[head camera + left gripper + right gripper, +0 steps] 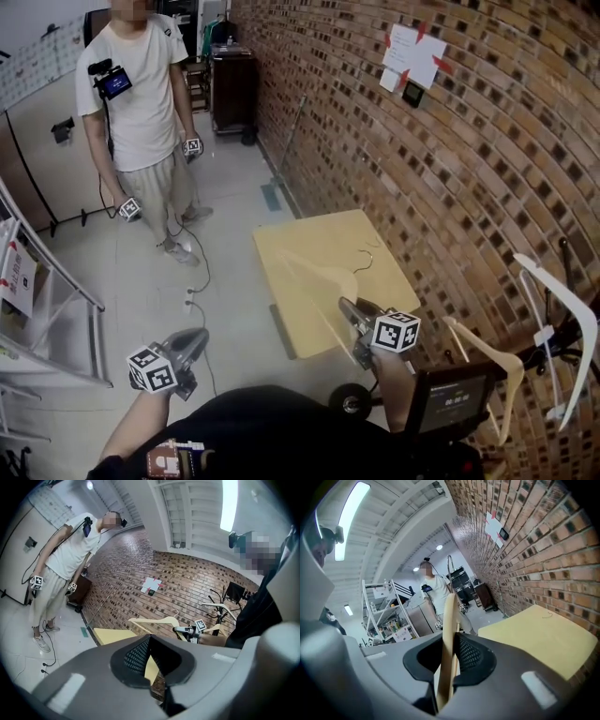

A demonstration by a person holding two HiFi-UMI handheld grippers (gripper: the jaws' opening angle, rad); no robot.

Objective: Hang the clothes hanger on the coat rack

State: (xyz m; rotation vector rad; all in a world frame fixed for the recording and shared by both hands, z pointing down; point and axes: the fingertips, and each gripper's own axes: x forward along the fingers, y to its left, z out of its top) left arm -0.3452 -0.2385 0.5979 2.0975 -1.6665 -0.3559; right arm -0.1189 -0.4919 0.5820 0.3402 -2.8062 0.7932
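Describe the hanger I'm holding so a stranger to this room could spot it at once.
Find the red brick wall and the square yellow table beside it. Above that table, a pale wooden clothes hanger is clamped in the right gripper. Unlike the wooden hanger and white plastic hanger further right, it alone is held.

In my head view the wooden hanger [317,277] smears into a faint blur, and the coat rack [565,343] runs off the right edge.
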